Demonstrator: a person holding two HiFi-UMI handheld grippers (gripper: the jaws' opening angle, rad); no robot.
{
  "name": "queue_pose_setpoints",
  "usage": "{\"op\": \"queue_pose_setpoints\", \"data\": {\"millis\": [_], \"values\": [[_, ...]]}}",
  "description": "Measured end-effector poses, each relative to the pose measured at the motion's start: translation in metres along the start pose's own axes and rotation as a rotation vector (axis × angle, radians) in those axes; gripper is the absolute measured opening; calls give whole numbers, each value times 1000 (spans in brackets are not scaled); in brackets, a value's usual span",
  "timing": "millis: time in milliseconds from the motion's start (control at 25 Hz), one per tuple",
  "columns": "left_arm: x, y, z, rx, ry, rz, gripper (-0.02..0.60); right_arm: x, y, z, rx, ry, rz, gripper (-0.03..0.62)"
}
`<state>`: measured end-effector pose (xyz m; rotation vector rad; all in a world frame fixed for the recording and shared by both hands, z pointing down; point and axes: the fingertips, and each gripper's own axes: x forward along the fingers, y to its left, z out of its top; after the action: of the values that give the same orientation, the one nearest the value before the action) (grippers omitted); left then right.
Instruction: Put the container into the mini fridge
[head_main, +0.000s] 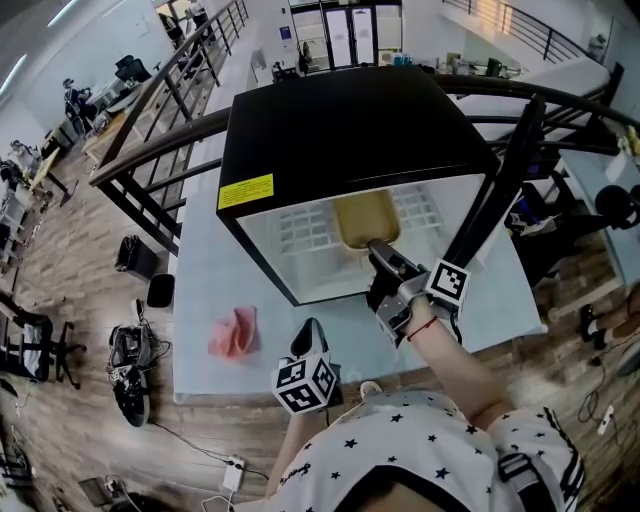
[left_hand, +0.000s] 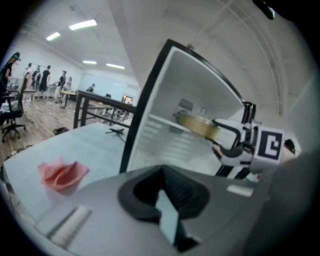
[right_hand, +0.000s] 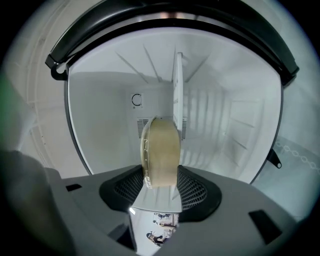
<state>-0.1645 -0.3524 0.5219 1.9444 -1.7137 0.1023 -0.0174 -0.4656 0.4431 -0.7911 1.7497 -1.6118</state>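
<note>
A black mini fridge (head_main: 350, 120) stands on the pale table (head_main: 205, 285) with its door (head_main: 505, 180) swung open to the right, so the white inside faces the person. The right tongs (head_main: 378, 246) reach into the open front from the near side and grip the container (head_main: 366, 218), a tan, shallow tub. In the right gripper view it stands edge-on between the two jaws, which are spread wide, one on either side of it. The container sits in the right half of the fridge, level with the white wire shelf (head_main: 300, 230). It seems to lie on or just above that shelf, though the head view is too steep to show whether it touches. The left gripper view shows the same thing from the side: the tub is inside the cabinet at shelf height, with the right tongs behind it. The left tongs (head_main: 309, 330) hang near the person, over the near edge of the table and left of the right arm. Their jaws are drawn together and nothing is between them. A crumpled pink cloth (head_main: 233, 333) lies on the table to the left of the fridge's open front, well apart from both tongs.
</note>
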Motion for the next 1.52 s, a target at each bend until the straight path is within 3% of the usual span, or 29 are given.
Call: {"op": "queue_pose_setpoints", "data": {"millis": [840,1080,1520], "values": [[10,6,4,-6,-1,6,6,24,-2,14,19,-27,-8,216],[5,3,3,-3,3,-2,6,24,10,14,-1,-33,64,238],[-14,2,-3,7,9,-7,6,7,6,-2,10,-13,57,247]]}}
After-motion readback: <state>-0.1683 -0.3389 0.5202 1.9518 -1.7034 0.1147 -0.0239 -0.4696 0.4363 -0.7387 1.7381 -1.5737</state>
